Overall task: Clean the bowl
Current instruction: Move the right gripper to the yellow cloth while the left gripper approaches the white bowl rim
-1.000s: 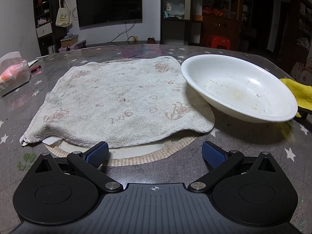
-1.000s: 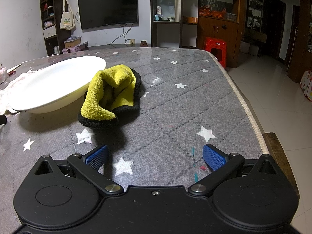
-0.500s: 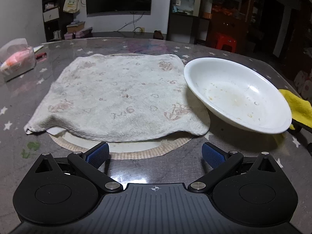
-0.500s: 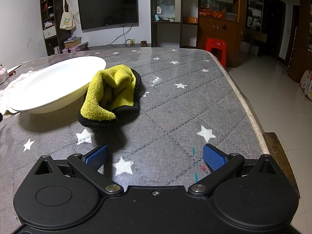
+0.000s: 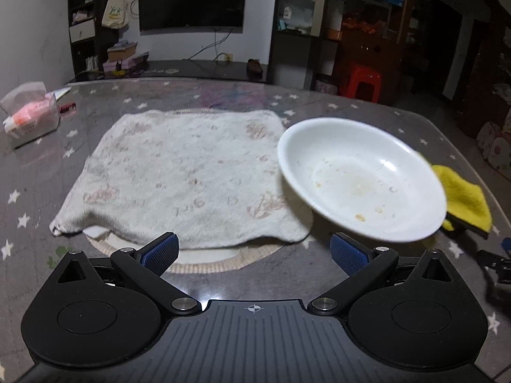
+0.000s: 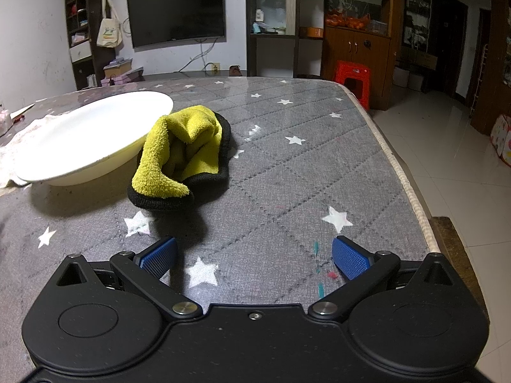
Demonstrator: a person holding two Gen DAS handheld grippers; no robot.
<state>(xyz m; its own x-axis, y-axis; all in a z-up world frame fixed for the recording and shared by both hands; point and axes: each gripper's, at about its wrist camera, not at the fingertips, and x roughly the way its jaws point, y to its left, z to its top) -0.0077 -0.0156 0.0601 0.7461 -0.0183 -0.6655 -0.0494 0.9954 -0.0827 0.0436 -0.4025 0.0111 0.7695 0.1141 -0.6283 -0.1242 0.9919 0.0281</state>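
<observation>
On the tabletop (image 6: 319,166), the bowl (image 5: 361,178) sits just right of the towel (image 5: 182,178), crumbs and a stain inside, so cleaning looks unfinished. The cloth (image 6: 179,153) touches the bowl's right side. Both the left tool (image 5: 254,252) and right tool (image 6: 254,255) gape wide, empty; next, likely gripping the cloth.
</observation>
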